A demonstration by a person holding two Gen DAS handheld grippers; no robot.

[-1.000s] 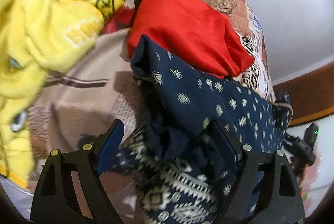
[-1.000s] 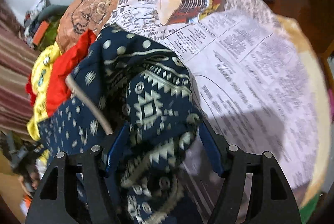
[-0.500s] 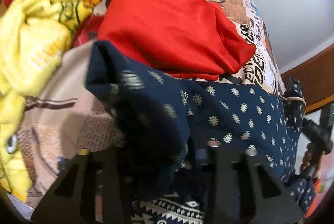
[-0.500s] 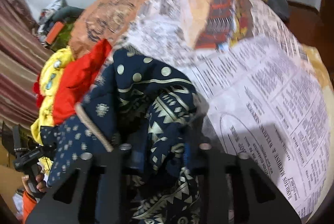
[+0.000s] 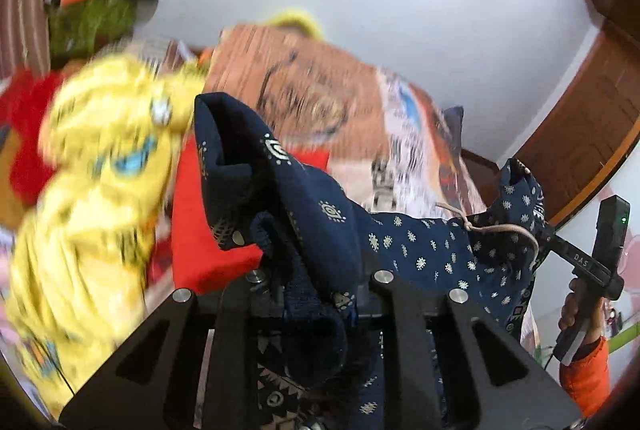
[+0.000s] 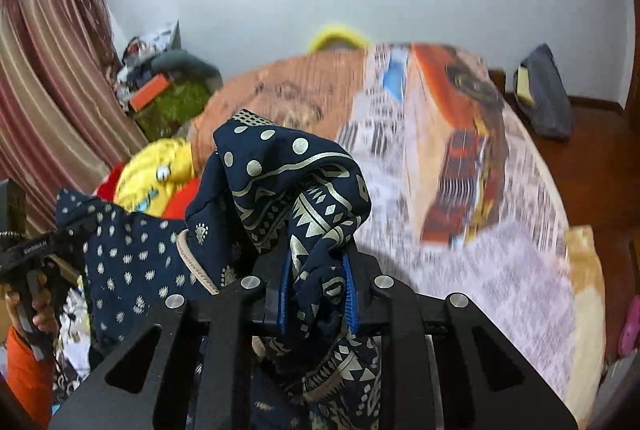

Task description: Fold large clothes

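Observation:
A navy garment (image 5: pixel 420 242) printed with pale dots and geometric bands hangs stretched between my two grippers, above the bed. In the left wrist view my left gripper (image 5: pixel 316 282) has its jaws closing on a bunched fold of this cloth. In the right wrist view my right gripper (image 6: pixel 316 290) is closing too, its blue pads pressed on another fold of the navy garment (image 6: pixel 280 165). A beige drawstring (image 6: pixel 196 266) dangles from the cloth. A person's hand (image 5: pixel 576 310) in an orange sleeve holds the right gripper's handle.
A yellow cartoon-print garment (image 5: pixel 100 189) and a red one (image 5: pixel 200 230) lie heaped on the bed's left side. The newspaper-print bedcover (image 6: pixel 500 270) spreads to the right. A striped curtain (image 6: pixel 40 89), a cluttered corner and a dark bag (image 6: pixel 544 89) on the floor surround the bed.
Both grippers went from open around the navy garment to shut on it, then rose and tilted up. The cloth lifted off the bed and now spans between them.

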